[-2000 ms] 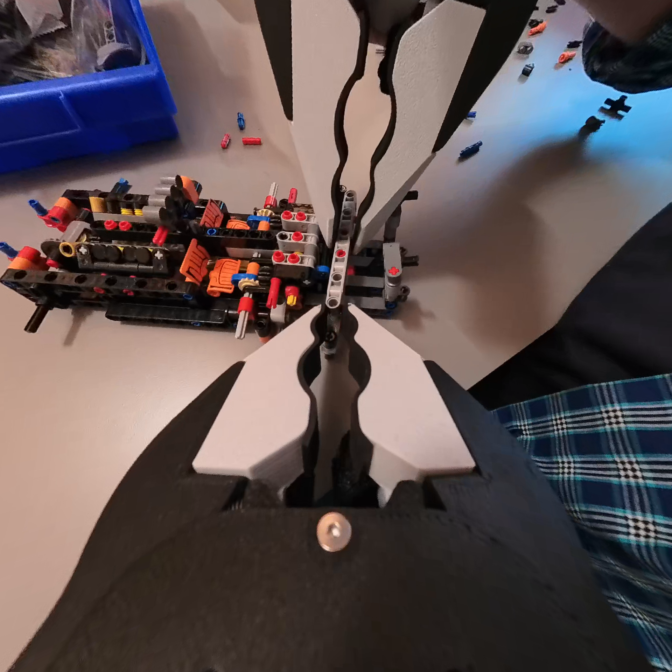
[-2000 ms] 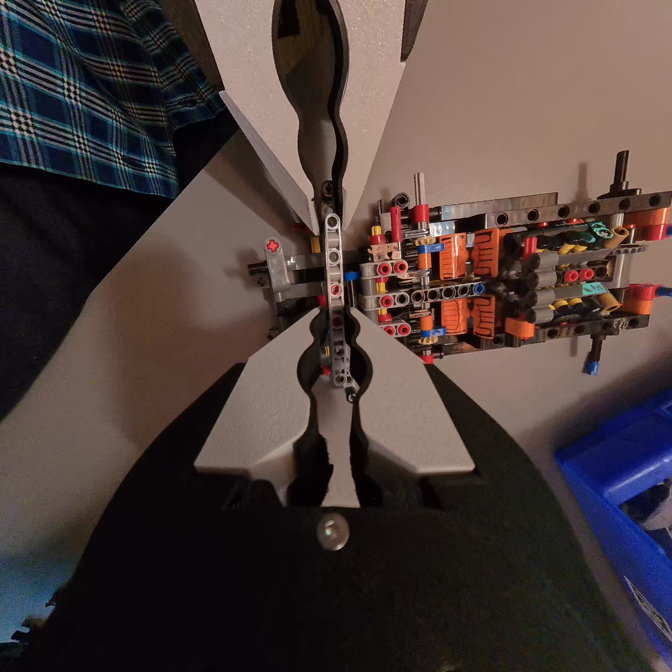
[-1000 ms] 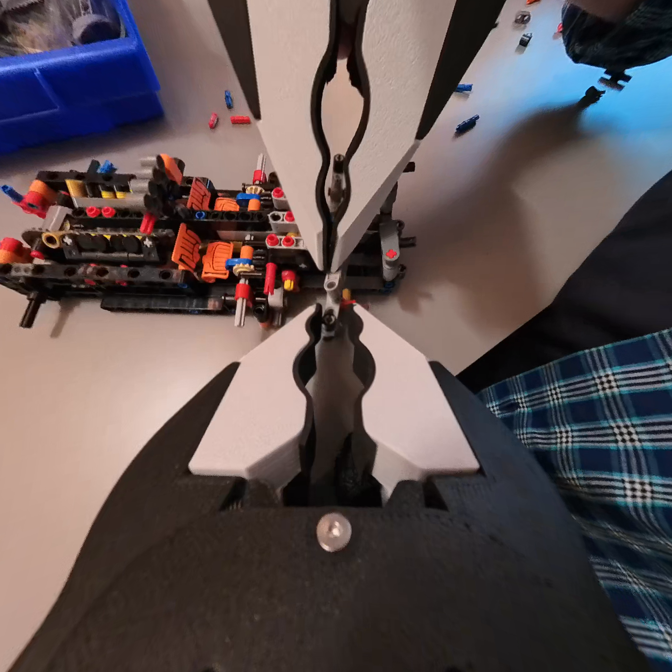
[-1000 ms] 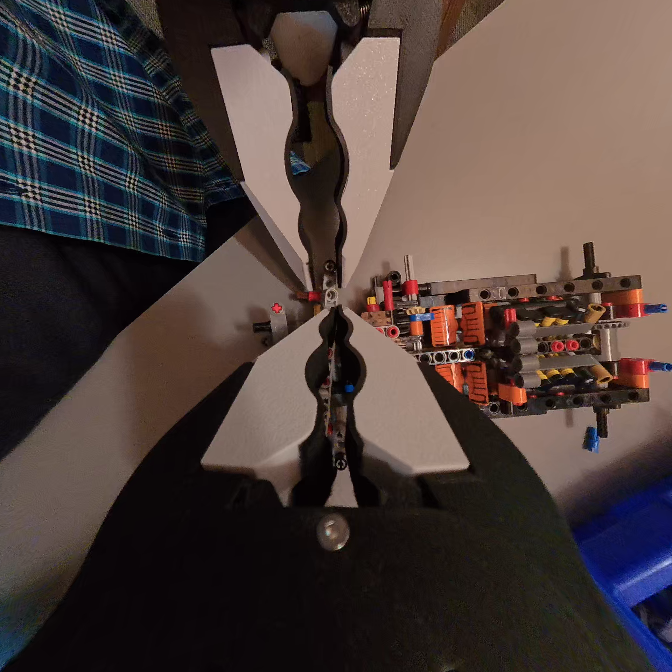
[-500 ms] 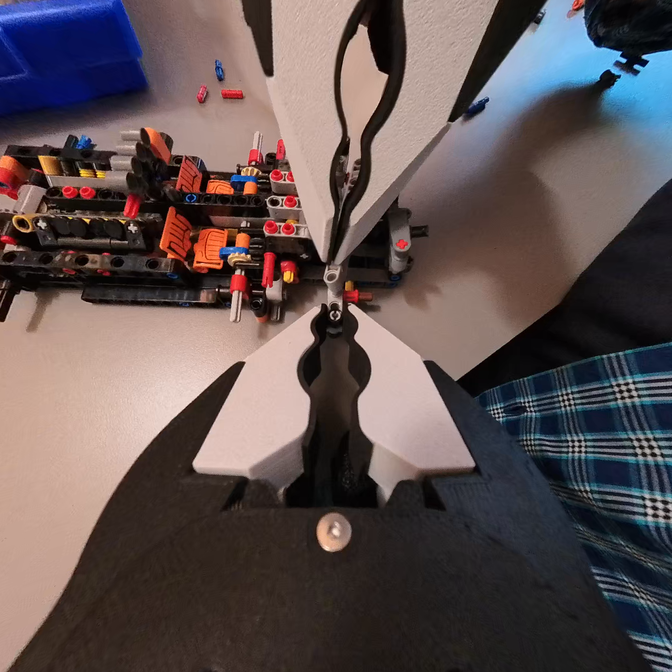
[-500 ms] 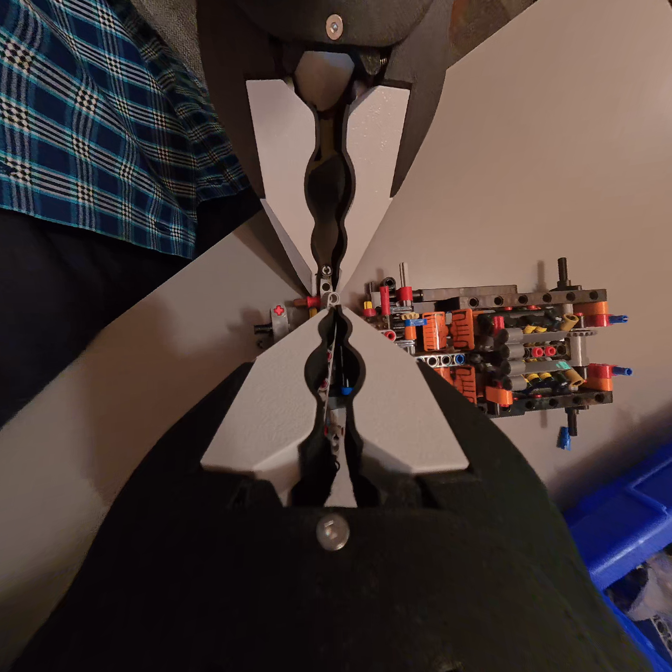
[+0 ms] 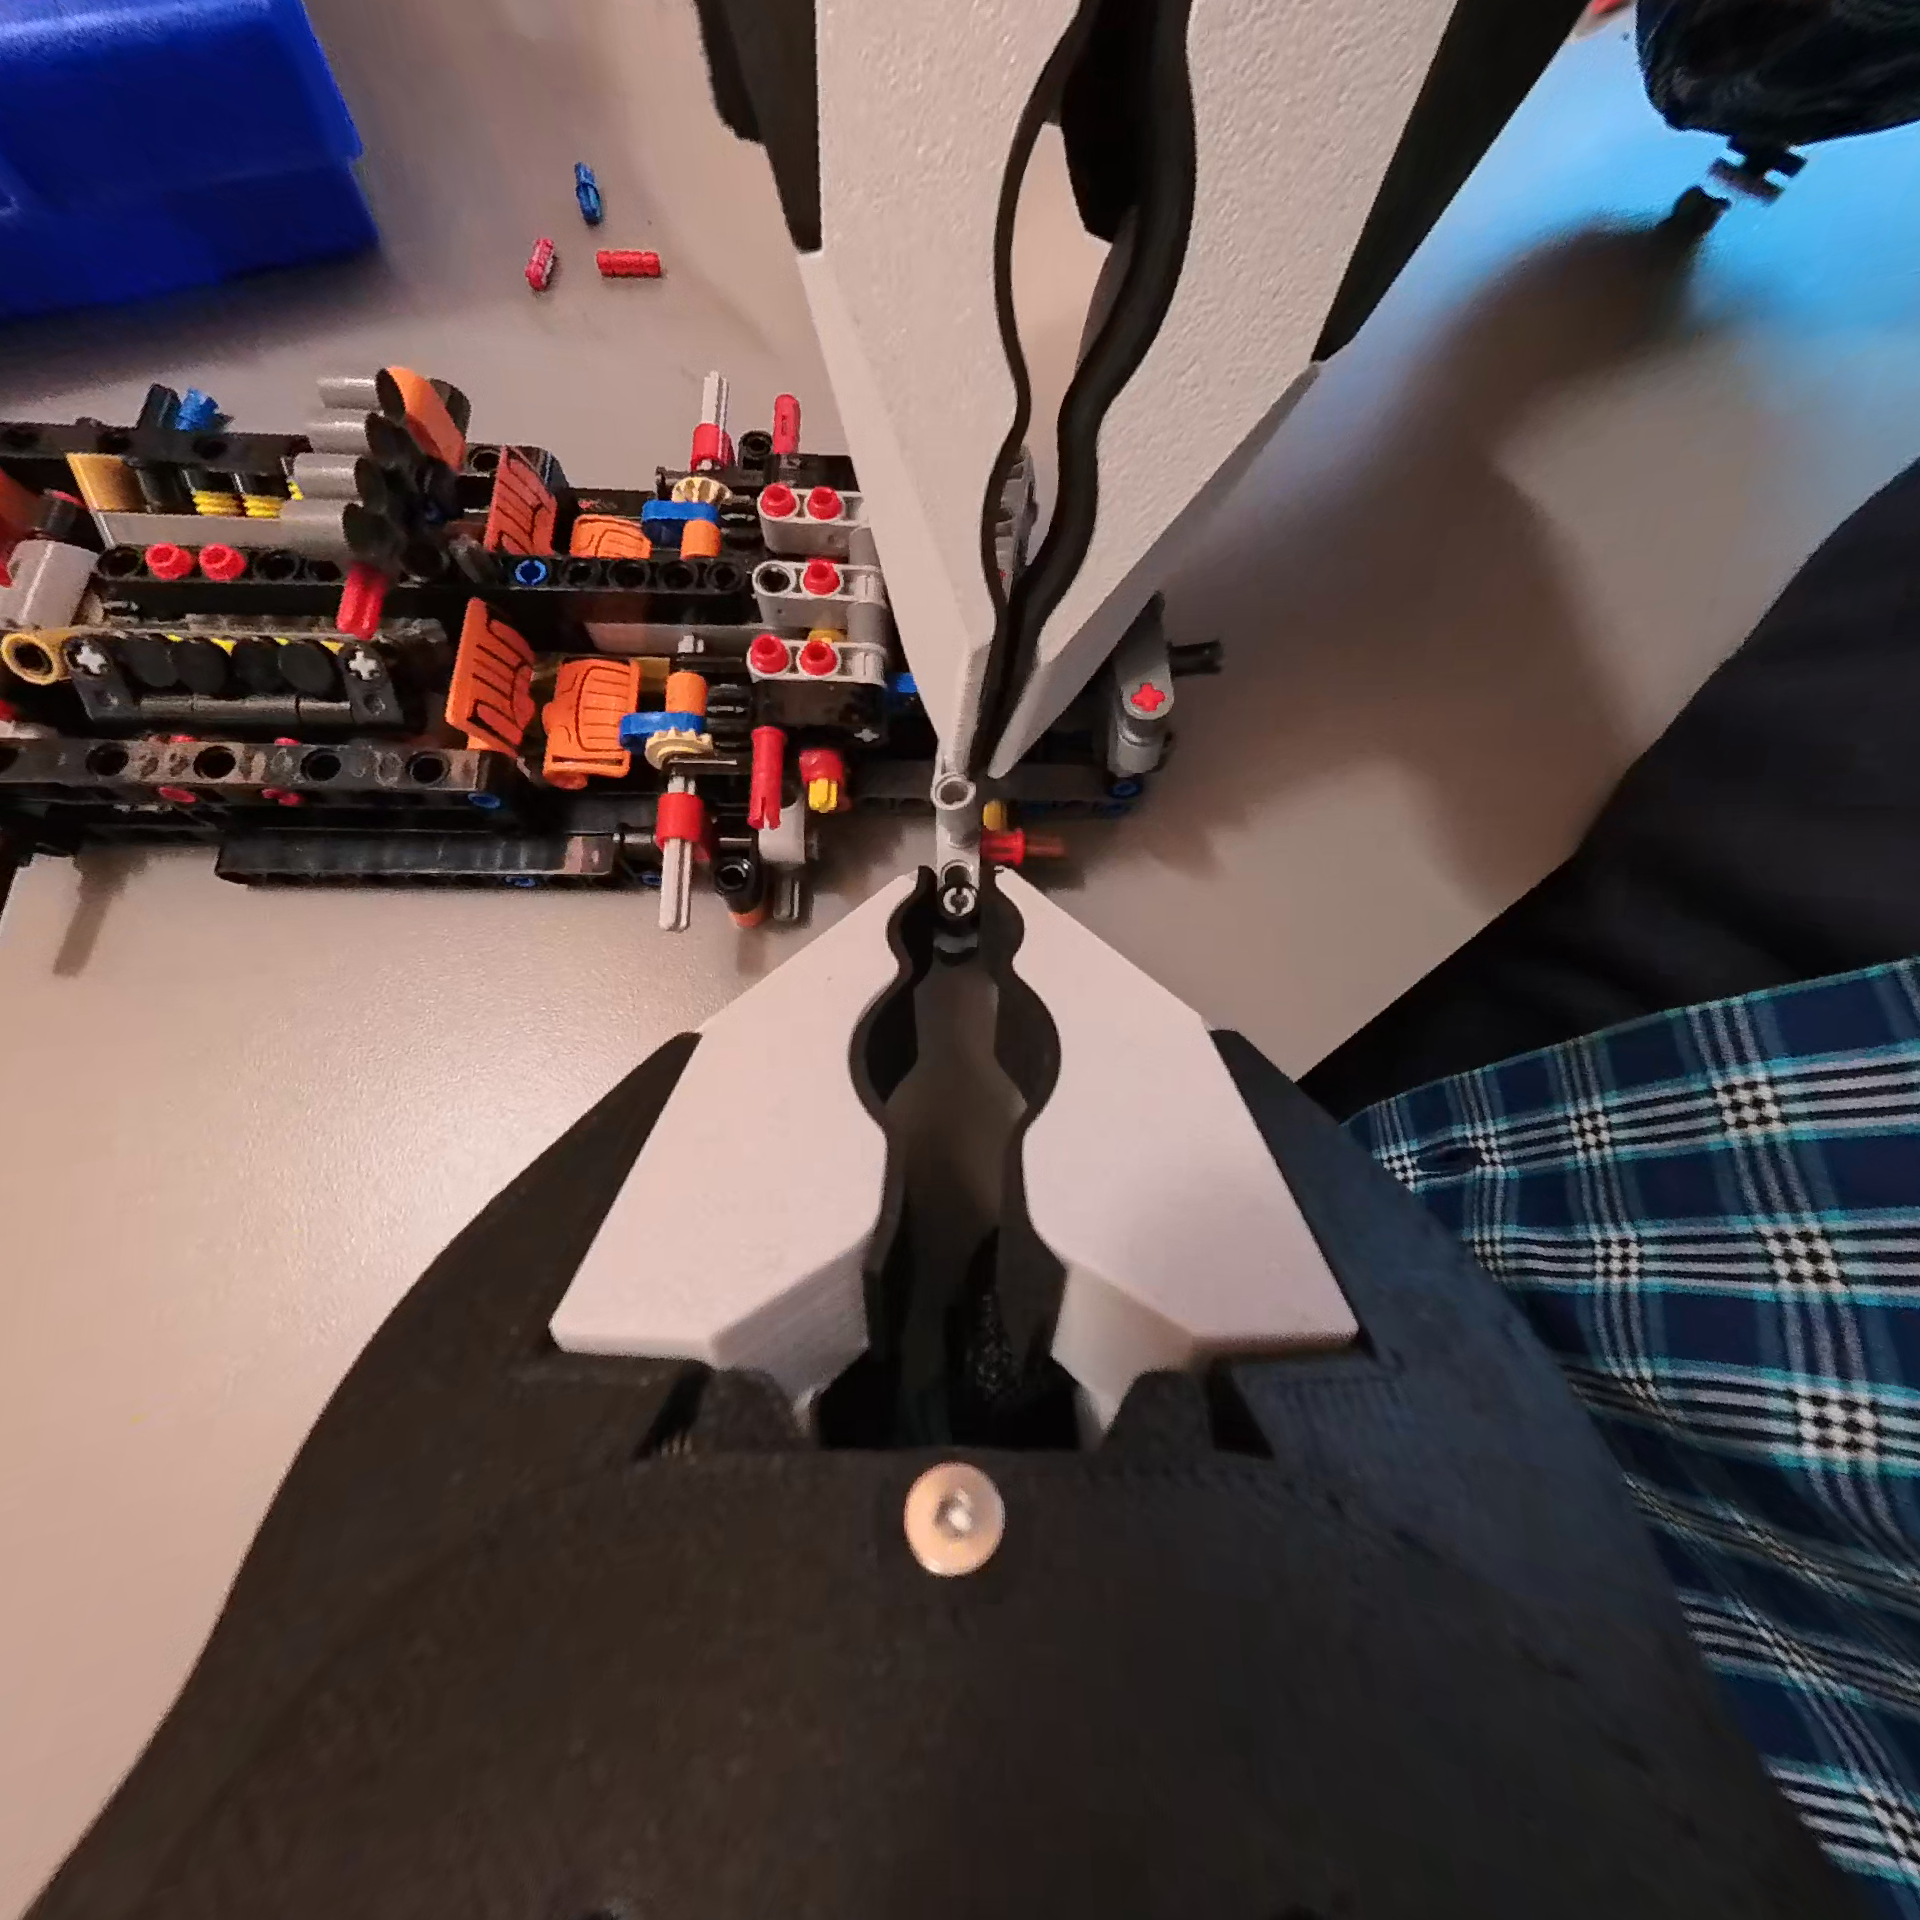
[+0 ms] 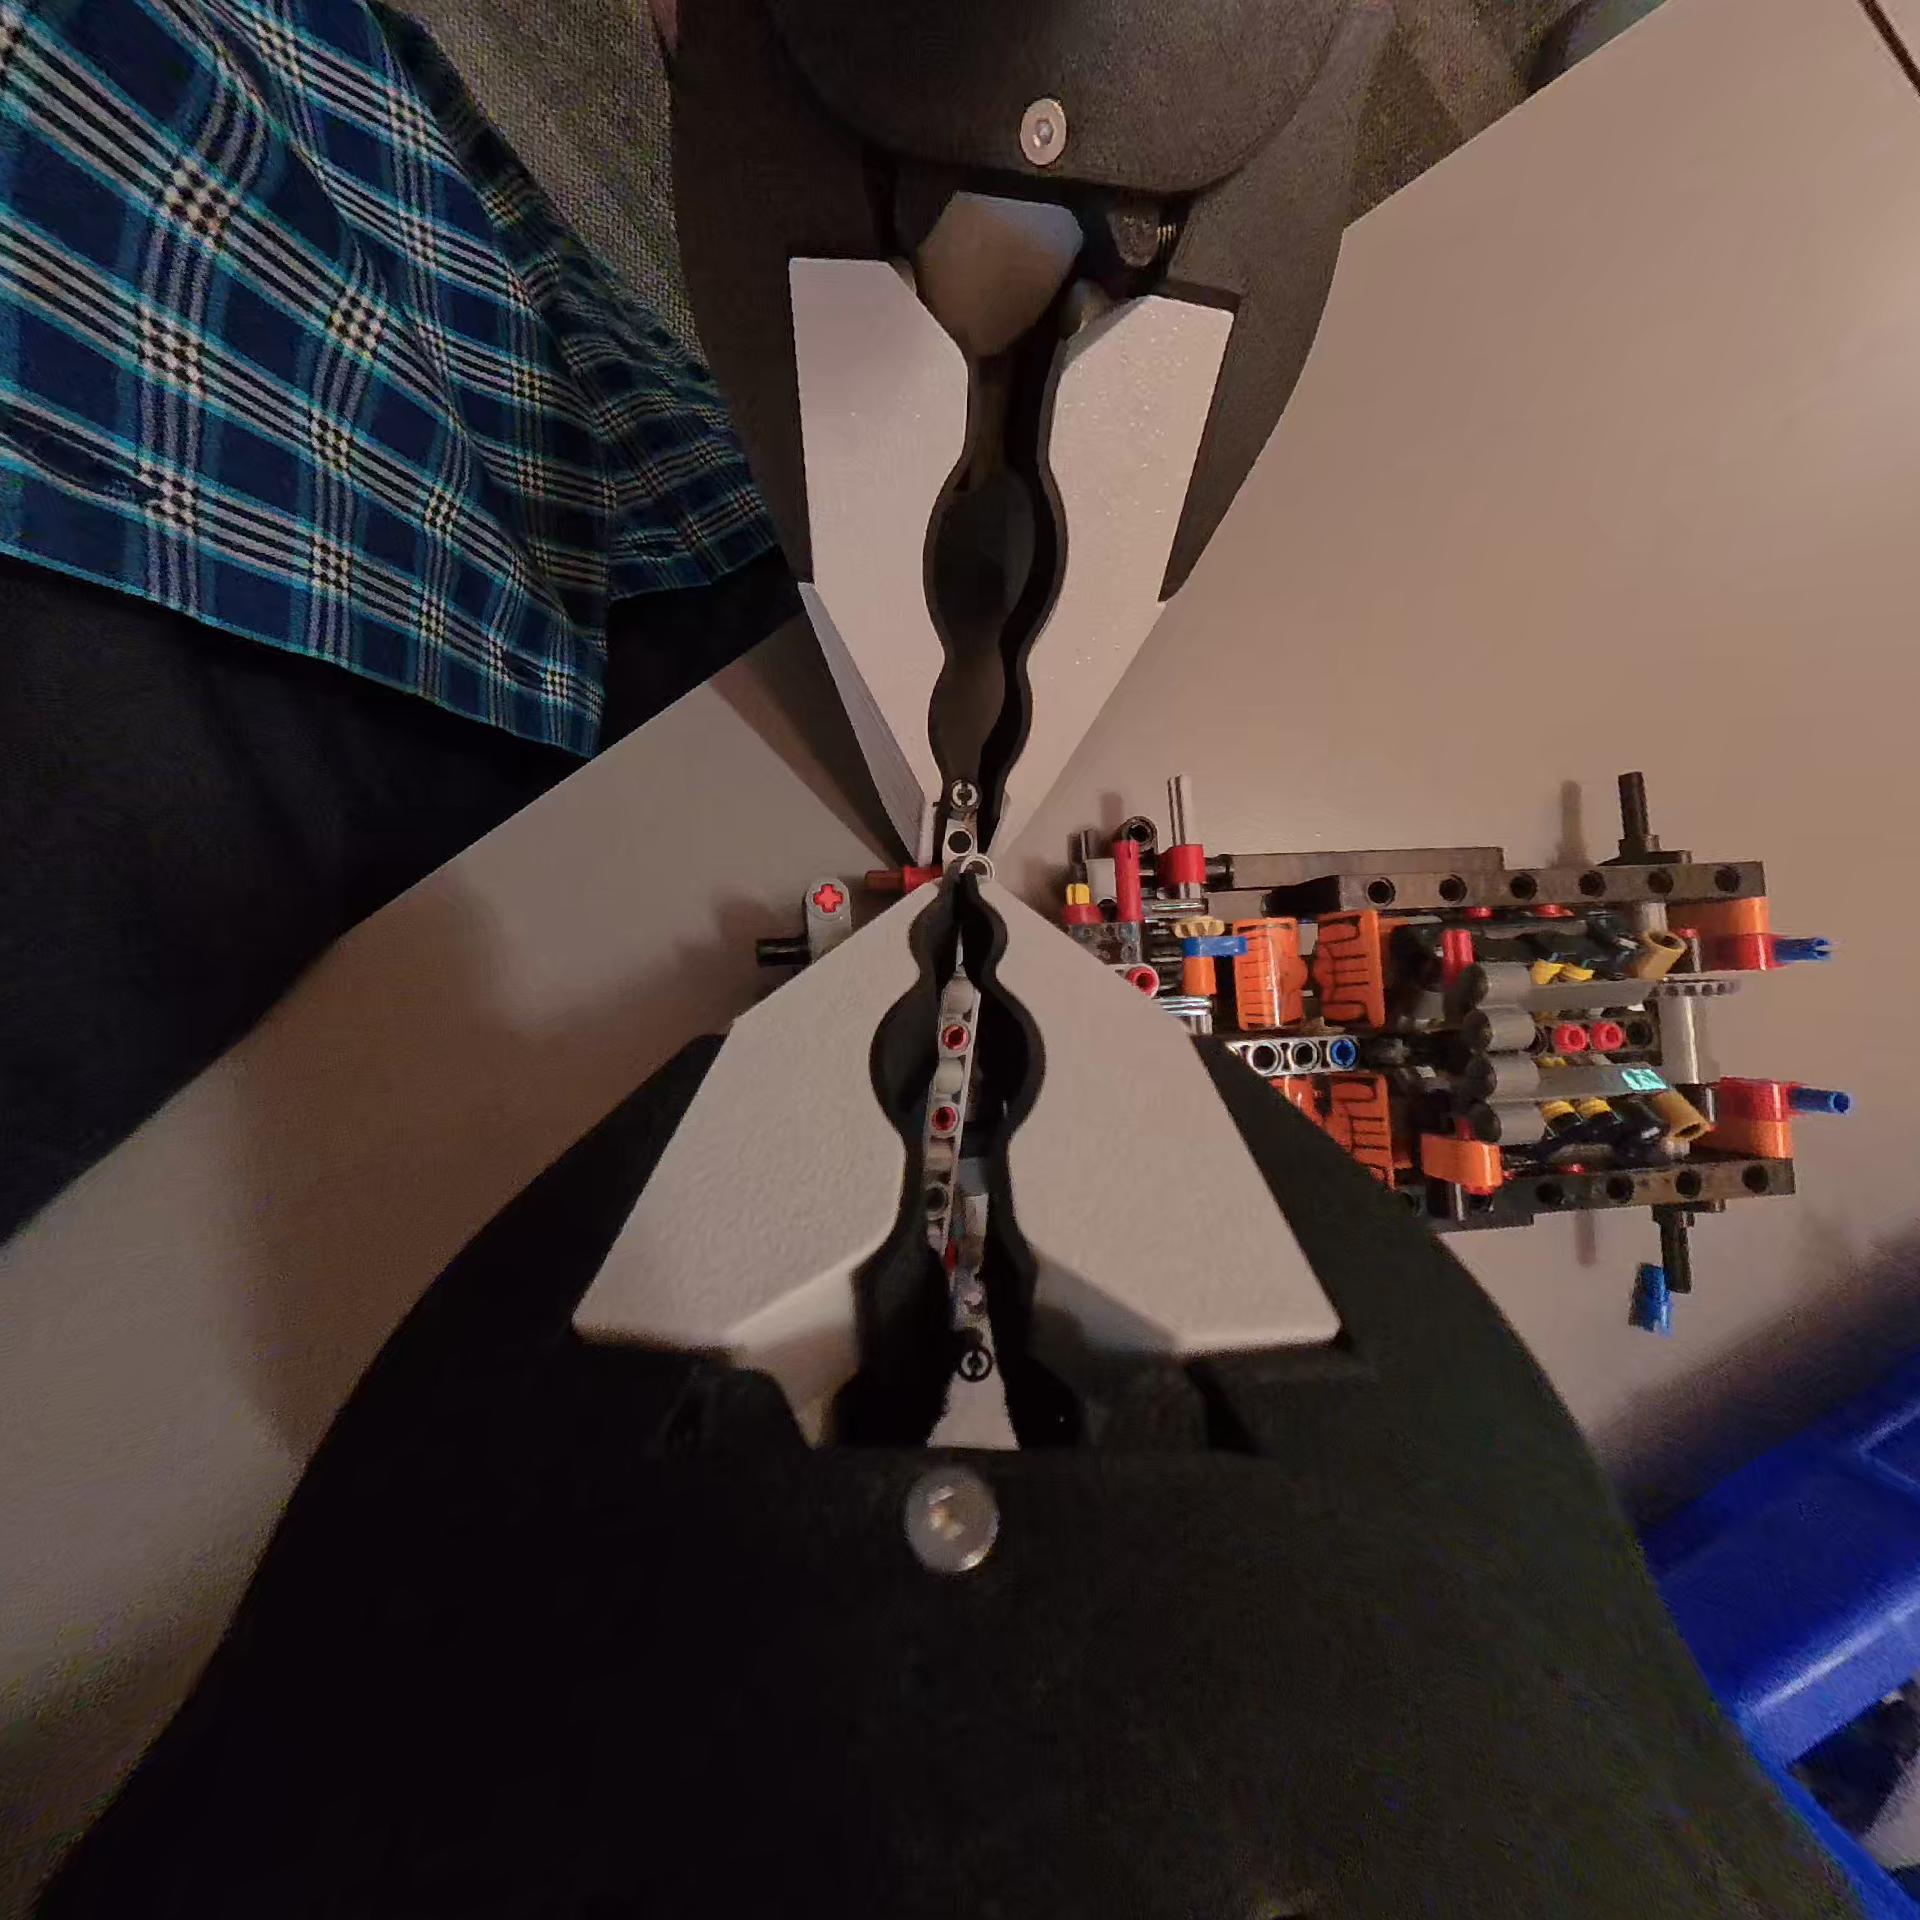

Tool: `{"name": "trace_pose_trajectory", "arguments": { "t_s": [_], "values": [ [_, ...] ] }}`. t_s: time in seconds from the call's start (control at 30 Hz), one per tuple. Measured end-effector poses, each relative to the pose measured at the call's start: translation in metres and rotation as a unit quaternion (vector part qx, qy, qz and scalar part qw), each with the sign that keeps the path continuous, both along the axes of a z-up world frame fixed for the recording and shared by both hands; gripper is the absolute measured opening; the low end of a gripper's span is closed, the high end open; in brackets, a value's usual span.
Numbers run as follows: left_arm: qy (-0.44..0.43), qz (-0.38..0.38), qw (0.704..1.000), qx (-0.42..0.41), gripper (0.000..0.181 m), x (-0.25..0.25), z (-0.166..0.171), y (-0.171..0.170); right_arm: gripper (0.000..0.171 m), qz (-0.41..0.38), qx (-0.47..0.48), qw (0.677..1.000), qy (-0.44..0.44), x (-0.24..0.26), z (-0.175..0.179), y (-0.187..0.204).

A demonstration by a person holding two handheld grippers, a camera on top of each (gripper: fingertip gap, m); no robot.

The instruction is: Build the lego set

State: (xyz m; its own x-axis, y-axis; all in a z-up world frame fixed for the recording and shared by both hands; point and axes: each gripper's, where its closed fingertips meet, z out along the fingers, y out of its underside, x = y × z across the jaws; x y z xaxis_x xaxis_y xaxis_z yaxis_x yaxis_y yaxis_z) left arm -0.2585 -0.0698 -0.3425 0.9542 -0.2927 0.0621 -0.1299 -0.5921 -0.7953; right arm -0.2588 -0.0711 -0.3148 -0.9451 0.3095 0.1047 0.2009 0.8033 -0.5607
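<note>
My left gripper (image 7: 956, 896) is shut on a small black pin (image 7: 954, 906) that sits at the end hole of a thin grey beam (image 7: 954, 816). My right gripper (image 8: 961, 883) is shut on that grey beam (image 8: 948, 1081), which runs back between its fingers and carries red pins. The two grippers meet tip to tip above the table. In the left wrist view the right gripper (image 7: 977, 769) comes in from the top; in the right wrist view the left gripper (image 8: 966, 821) does, holding the black pin (image 8: 964, 795). The partly built black, orange and grey lego model (image 7: 468, 665) (image 8: 1455, 1039) lies on the table behind them.
A blue bin (image 7: 156, 135) (image 8: 1818, 1558) stands past the model's far end. Loose red and blue pins (image 7: 623, 260) lie near it. A person in a plaid shirt (image 7: 1714, 1299) (image 8: 260, 364) sits at the table edge (image 8: 623, 748) beside the grippers. The tips of both grippers are at nearly the same place.
Both grippers have stayed tip to tip on the beam end. They have risen a little from the table, and the right gripper has tilted closer over the left one.
</note>
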Motion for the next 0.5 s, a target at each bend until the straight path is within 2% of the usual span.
{"name": "trace_pose_trajectory", "arguments": {
  "t_s": [0.5],
  "values": [
    [-0.007, -0.002, 1.000, -0.003, 0.007, 0.0028, 0.0018, 0.0000, 0.000, 0.037, 0.034, 0.998, 0.044, 0.0051, -0.0001, -0.0035]
  ]
}}
